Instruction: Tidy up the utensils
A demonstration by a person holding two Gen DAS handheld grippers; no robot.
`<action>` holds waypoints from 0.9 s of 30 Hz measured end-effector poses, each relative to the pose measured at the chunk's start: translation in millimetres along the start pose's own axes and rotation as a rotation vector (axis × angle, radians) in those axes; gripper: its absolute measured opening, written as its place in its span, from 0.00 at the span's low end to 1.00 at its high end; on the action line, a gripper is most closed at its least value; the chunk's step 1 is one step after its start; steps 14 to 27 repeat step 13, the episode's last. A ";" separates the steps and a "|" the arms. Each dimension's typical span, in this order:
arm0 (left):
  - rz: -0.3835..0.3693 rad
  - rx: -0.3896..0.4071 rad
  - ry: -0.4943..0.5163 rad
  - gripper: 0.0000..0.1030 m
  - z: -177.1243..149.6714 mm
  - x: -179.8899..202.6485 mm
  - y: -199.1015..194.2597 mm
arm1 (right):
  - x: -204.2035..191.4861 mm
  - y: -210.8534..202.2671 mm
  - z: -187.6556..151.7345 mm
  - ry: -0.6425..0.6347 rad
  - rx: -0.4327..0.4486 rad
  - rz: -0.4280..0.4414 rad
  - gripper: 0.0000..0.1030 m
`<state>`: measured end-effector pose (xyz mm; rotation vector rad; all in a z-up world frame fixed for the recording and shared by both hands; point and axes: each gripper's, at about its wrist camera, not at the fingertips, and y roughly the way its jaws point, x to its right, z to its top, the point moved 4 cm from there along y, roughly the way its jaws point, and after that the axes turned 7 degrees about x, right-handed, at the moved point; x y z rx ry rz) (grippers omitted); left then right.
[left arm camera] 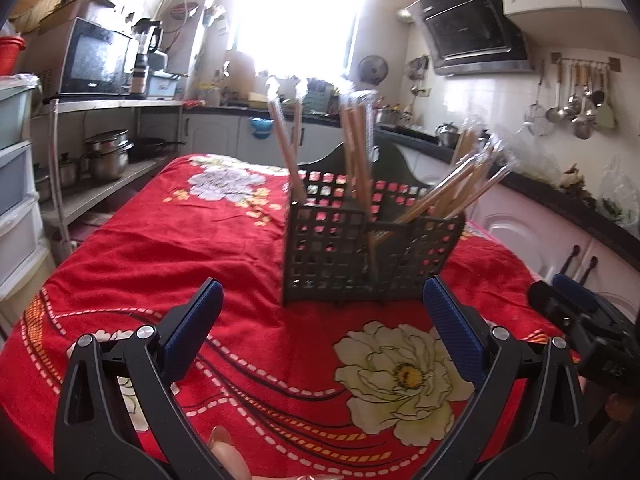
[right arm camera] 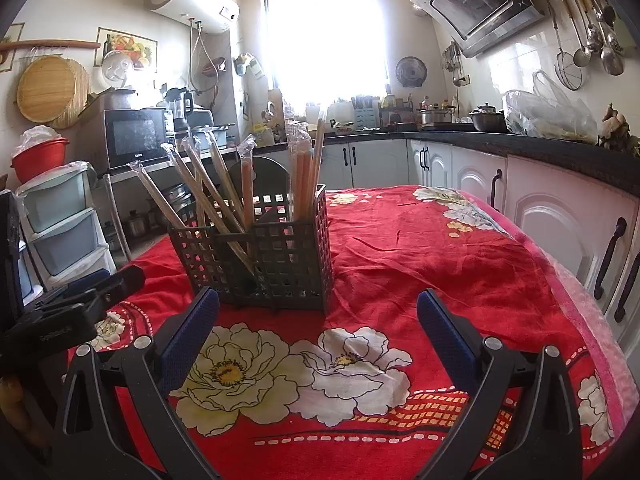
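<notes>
Hovering near the caddy [right arm camera: 272, 256], both grippers — left [left arm camera: 322, 334], right [right arm camera: 318, 338] — jaws wide, empty; chopsticks [right arm camera: 212, 196] all binned, tabletop [right arm camera: 420, 248] bare: probably finishing, next maybe straightening leaning ones

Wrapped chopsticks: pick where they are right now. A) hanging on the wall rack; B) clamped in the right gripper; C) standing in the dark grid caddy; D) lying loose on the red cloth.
C: the wrapped chopsticks stand and lean inside the dark grid caddy on the red cloth, while the left gripper and right gripper are both open and hold nothing.
</notes>
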<state>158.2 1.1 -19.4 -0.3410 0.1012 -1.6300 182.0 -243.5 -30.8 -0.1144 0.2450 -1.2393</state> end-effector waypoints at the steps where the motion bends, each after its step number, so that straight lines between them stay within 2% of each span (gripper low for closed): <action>1: 0.017 -0.004 0.000 0.90 -0.3 -1.1 0.5 | 0.6 -0.2 0.1 0.001 0.001 -0.003 0.94; 4: 0.032 -0.010 -0.013 0.90 2.1 -4.9 -1.5 | 5.8 0.9 1.8 0.018 -0.014 -0.013 0.94; 6: 0.051 -0.059 -0.043 0.90 6.1 -17.4 -1.4 | 22.6 4.3 5.7 0.030 -0.049 -0.069 0.94; 7: 0.084 -0.110 -0.059 0.90 9.4 -31.0 1.6 | 31.9 6.3 7.8 0.027 -0.061 -0.102 0.94; 9: 0.144 -0.153 -0.089 0.90 15.0 -57.4 5.4 | 67.9 20.8 8.6 0.017 -0.162 -0.227 0.94; 10: 0.178 -0.172 -0.101 0.90 17.2 -73.0 7.9 | 88.7 31.6 4.4 0.011 -0.243 -0.294 0.94; 13: 0.327 -0.267 -0.108 0.90 13.2 -129.4 28.9 | 142.7 60.2 -14.5 0.024 -0.420 -0.432 0.94; 27: 0.327 -0.267 -0.108 0.90 13.2 -129.4 28.9 | 142.7 60.2 -14.5 0.024 -0.420 -0.432 0.94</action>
